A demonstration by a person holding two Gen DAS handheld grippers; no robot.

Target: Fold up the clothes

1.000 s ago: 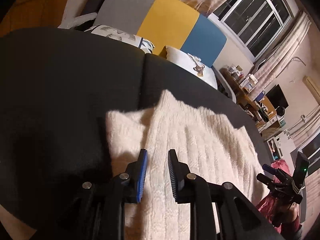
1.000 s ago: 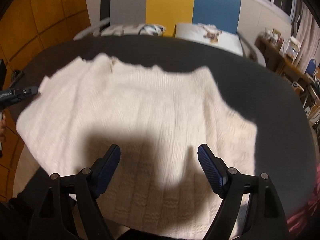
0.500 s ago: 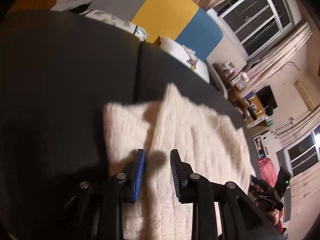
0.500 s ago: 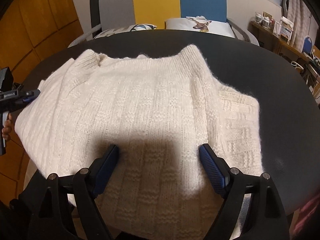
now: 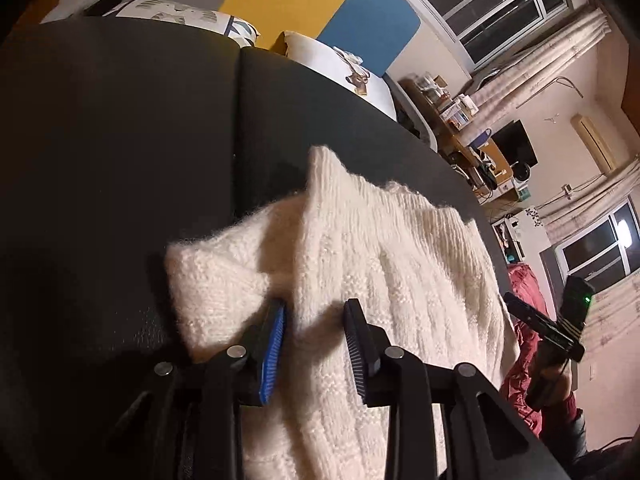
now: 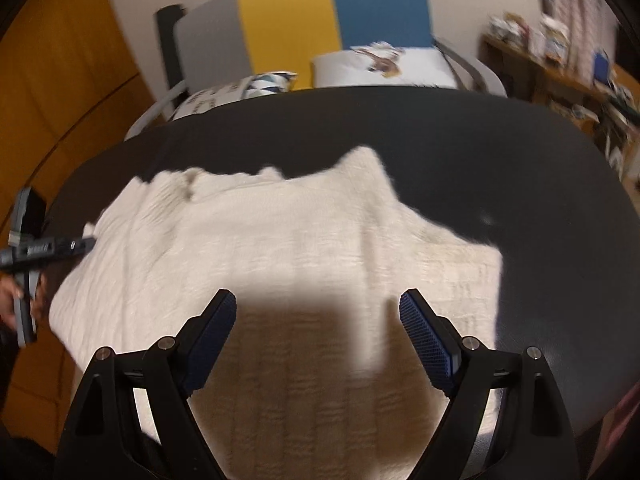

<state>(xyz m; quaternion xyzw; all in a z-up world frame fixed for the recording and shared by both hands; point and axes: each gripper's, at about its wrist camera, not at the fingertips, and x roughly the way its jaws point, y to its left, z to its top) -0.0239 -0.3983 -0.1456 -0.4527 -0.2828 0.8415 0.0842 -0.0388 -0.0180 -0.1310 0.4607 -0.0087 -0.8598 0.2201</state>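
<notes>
A cream knitted sweater (image 5: 400, 280) lies flat on a black round table (image 5: 120, 160), with one sleeve folded in along its left side. My left gripper (image 5: 314, 340) sits low over that folded edge. Its jaws stand partly apart with a ridge of knit between them, and the left pad (image 5: 276, 344) rests against the fold. In the right wrist view the sweater (image 6: 280, 240) spreads across the table (image 6: 520, 160). My right gripper (image 6: 318, 320) hovers wide open above the near hem with nothing in it. The left gripper (image 6: 40, 248) shows at the sweater's left edge.
Behind the table stands a grey, yellow and blue backrest (image 6: 296, 28) with patterned cushions (image 6: 384, 64). A cluttered wooden shelf (image 6: 560, 64) runs along the right wall, and orange panels (image 6: 60, 80) are on the left. The right gripper (image 5: 552, 332) shows near a red garment (image 5: 528, 320).
My left gripper has sunk closer to the sweater's folded sleeve edge, and its jaws stand slightly wider. My right gripper rolled and shifted over the near hem, staying open.
</notes>
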